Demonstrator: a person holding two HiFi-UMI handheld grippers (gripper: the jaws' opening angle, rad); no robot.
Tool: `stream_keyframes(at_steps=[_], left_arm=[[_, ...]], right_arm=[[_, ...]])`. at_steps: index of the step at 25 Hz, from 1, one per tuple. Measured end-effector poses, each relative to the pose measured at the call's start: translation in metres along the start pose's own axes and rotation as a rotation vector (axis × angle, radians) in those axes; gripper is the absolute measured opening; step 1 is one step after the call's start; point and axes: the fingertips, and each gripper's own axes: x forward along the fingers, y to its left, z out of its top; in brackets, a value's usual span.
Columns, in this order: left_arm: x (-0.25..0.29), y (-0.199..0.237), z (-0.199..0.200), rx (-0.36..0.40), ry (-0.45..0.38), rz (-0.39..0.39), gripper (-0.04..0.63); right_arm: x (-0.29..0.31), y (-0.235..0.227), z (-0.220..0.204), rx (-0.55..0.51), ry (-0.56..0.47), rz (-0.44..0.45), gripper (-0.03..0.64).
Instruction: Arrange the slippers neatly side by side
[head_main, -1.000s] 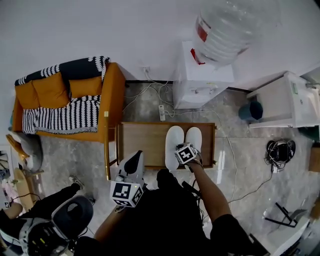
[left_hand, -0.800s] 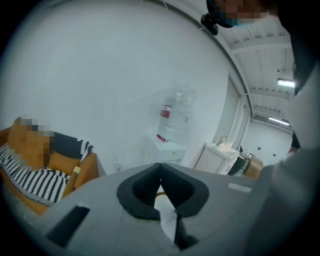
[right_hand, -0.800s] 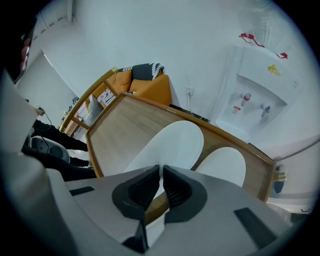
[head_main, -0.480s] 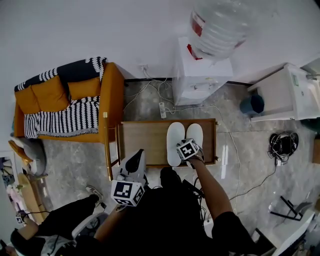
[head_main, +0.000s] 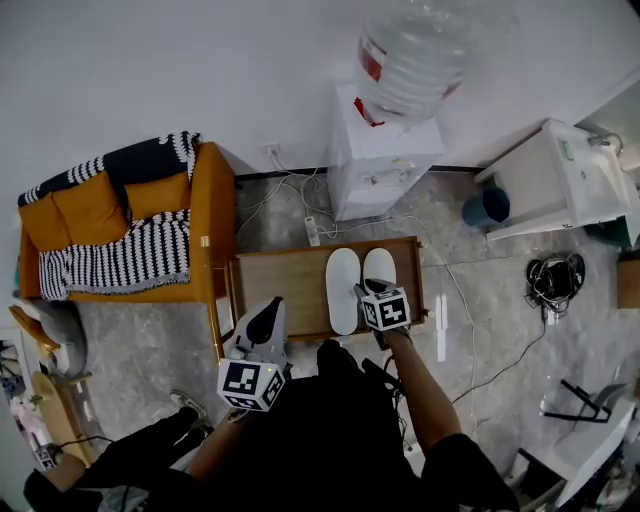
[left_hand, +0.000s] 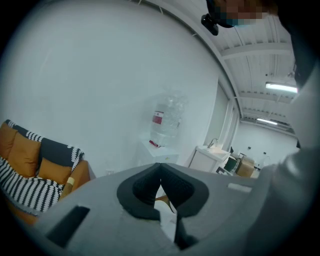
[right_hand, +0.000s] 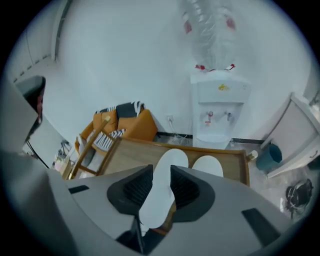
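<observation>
Two white slippers lie side by side on a low wooden table (head_main: 280, 285), toes towards the wall: the left slipper (head_main: 342, 288) and the shorter-looking right slipper (head_main: 379, 266). My right gripper (head_main: 366, 293) hovers over their near ends. In the right gripper view its jaws are opening, and the left slipper (right_hand: 165, 187) shows through the gap without the pads (right_hand: 137, 187) pressing on it; the right slipper (right_hand: 208, 166) lies beside it. My left gripper (head_main: 267, 313) is held off the table's near left corner, shut and holding nothing (left_hand: 160, 175).
A white water dispenser (head_main: 380, 165) with a big bottle (head_main: 412, 55) stands behind the table. An orange sofa (head_main: 120, 230) is at the left, a white sink cabinet (head_main: 555, 180) and blue bin (head_main: 487, 207) at the right. Cables (head_main: 556, 283) lie on the floor.
My right gripper has drawn back a little towards the slippers' near ends. The slippers stay together on the table. The left gripper has barely moved.
</observation>
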Motion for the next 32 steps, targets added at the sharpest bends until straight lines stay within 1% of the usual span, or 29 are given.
stream_keyframes(at_steps=[3, 10, 14, 18, 20, 22, 25, 32], left_arm=[[-0.003, -0.002, 0.009, 0.008, -0.02, -0.022, 0.012], [-0.018, -0.014, 0.032, 0.026, -0.084, -0.074, 0.012], [-0.026, -0.025, 0.042, 0.034, -0.106, -0.101, 0.012], [-0.037, -0.034, 0.048, 0.074, -0.134, -0.111, 0.012], [-0.04, -0.035, 0.046, 0.078, -0.133, -0.115, 0.012], [-0.041, -0.034, 0.042, 0.059, -0.125, -0.106, 0.012], [-0.038, -0.034, 0.039, 0.052, -0.121, -0.103, 0.012], [-0.036, -0.035, 0.04, 0.054, -0.123, -0.101, 0.012]], right_arm=[[-0.041, 0.006, 0.028, 0.074, -0.136, -0.017, 0.09], [-0.14, 0.025, 0.07, 0.127, -0.435, -0.107, 0.034], [-0.194, 0.055, 0.078, 0.114, -0.596, -0.133, 0.024], [-0.235, 0.086, 0.071, 0.136, -0.711, -0.132, 0.015], [-0.248, 0.097, 0.066, 0.144, -0.738, -0.136, 0.014], [-0.254, 0.103, 0.062, 0.136, -0.746, -0.145, 0.012], [-0.251, 0.104, 0.057, 0.119, -0.726, -0.154, 0.011], [-0.246, 0.107, 0.059, 0.113, -0.71, -0.132, 0.011]])
